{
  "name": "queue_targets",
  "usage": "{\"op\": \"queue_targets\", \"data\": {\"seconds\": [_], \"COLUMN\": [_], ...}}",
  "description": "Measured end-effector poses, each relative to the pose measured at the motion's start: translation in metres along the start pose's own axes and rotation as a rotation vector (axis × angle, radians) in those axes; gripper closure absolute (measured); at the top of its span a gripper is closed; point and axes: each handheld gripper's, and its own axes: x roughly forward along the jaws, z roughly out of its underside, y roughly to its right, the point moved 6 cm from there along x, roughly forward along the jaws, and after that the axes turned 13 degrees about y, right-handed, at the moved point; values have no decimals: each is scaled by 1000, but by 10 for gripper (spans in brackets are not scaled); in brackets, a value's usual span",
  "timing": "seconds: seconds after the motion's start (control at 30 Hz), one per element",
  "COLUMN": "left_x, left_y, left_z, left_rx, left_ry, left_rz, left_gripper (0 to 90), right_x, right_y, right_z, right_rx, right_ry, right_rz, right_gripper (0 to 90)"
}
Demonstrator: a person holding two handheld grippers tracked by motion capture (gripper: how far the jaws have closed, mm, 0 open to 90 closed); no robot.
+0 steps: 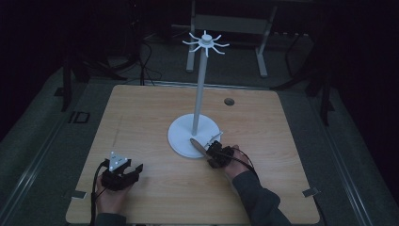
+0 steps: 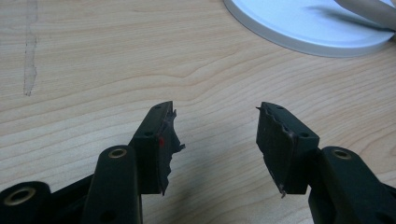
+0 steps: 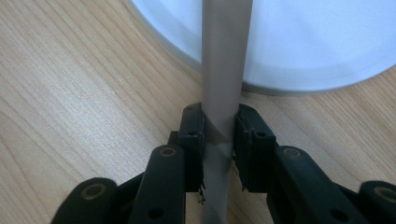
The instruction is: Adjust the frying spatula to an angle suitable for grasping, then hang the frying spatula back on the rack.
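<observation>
At stand base (image 1: 181,141) | right gripper (image 3: 218,128) clamps grey strip (image 3: 224,70) between fingers | left gripper (image 2: 215,135) agape

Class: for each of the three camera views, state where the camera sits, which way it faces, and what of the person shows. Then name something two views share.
High view: above the person's side, facing forward and down on the wooden table; both hands and forearms show.
Left gripper view: on the left gripper, looking along its open jaws across the table.
Right gripper view: on the right gripper, jaws shut on a grey handle.
Shared: the stand's white base appears in both gripper views.
</observation>
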Motion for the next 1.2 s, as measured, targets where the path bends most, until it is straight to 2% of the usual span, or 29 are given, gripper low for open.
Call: {"op": "queue_targets", "data": {"seconds": [0.1,0.3,0.4,0.6,1.03,1.2], "left_x": [0,1,2,1,0,0], "left_y": [0,-1,-1,-2,-3,-3], "left_z": [0,0,0,0,0,0], "left_rx": [0,-2,-4,-1,-6,-6], "left_ry": [1,0,2,2,12,12], "left_rz": [-2,-4,-6,-6,-12,-12], "left_gripper": [469,468,468,464,463,463], "right_x": [0,-6,-9,-11,-21,-31], "right_y": [-1,1,1,-1,2,5], "right_z": [0,-4,-6,-8,-14,-19], "right_rx": [-12,2,-10,-13,15,31], "right_ry": [14,67,89,106,172,224], "right_rz": [10,31,40,46,60,78], "right_gripper": [747,749,749,749,749,749]}}
